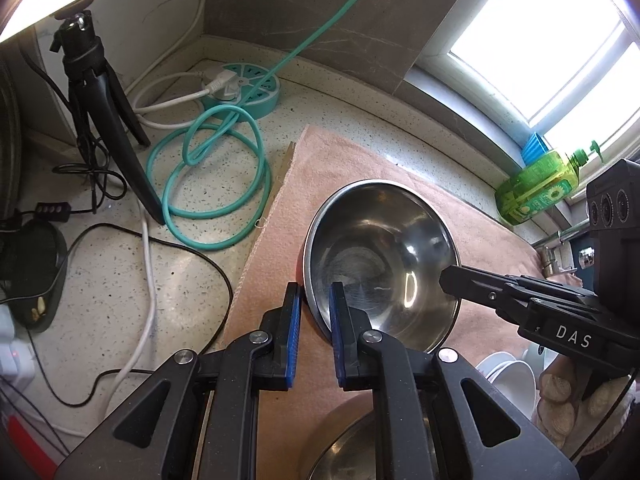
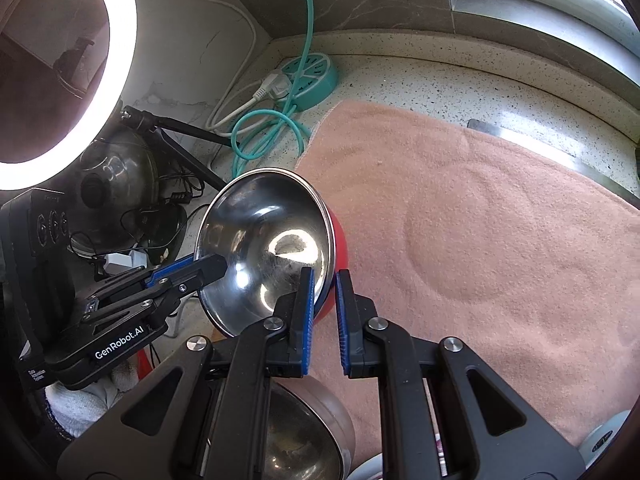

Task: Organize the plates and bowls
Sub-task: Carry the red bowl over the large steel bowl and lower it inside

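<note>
You have the steel bowl [image 1: 380, 264] with the red outside pinched at two opposite points of its rim: your left gripper [image 1: 316, 312] clamps the near-left edge, your right gripper [image 2: 323, 300] the other side, both sets of jaws narrow on the thin wall. That two-sided hold keeps the bowl tilted but steady above the pink towel [image 2: 480, 220]. A second metal bowl [image 2: 304, 432] sits just below and nearer to you, probably where nesting makes sense; white bowls [image 1: 508, 376] wait at the near right.
</note>
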`<state>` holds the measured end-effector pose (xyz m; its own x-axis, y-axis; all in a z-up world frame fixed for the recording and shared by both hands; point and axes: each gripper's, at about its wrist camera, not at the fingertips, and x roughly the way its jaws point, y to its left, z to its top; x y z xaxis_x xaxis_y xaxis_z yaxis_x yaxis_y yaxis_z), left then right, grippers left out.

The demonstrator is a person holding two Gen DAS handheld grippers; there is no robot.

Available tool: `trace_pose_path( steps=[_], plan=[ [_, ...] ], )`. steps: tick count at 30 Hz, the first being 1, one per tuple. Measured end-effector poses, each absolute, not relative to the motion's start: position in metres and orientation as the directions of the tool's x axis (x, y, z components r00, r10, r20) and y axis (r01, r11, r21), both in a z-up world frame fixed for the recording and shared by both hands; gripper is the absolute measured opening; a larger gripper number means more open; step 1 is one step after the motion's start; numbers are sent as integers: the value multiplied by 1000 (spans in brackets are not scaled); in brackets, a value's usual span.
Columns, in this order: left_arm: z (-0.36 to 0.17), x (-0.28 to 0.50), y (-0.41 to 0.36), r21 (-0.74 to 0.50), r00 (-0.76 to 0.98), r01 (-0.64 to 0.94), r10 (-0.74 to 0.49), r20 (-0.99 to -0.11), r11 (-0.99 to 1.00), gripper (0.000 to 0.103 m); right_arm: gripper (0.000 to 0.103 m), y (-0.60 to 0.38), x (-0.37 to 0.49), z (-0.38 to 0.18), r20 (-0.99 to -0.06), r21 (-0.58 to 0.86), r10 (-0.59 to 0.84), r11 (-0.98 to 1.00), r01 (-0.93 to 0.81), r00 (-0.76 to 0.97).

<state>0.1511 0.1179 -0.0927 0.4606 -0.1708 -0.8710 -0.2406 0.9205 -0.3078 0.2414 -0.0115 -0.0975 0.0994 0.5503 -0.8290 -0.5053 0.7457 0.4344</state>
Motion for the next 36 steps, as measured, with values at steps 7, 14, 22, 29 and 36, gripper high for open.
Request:
trace_pose_path(
  steps=[7,14,22,29,36],
  plan=[
    [-75,133,110,-300,487,-228,-159,-859,926,12,11,-21,221,-78,-814,434,569,727,-532,113],
    [-63,111,102,-308,504,-231,-158,-849,923,12,11,-31,198,-63,-804,429,582,710,-558,123],
    [-60,85,92,-323,507,-236,-167,-845,917,12,11,-47,173,-62,-802,437,589,696,-570,104],
    [-63,62,79,-325,493,-239,-174,-853,915,12,11,-58,152,-68,-813,430,577,689,-584,81],
    [-75,46,70,-319,466,-255,-174,-868,913,12,11,-65,138,-84,-832,421,552,691,-588,52]
  ],
)
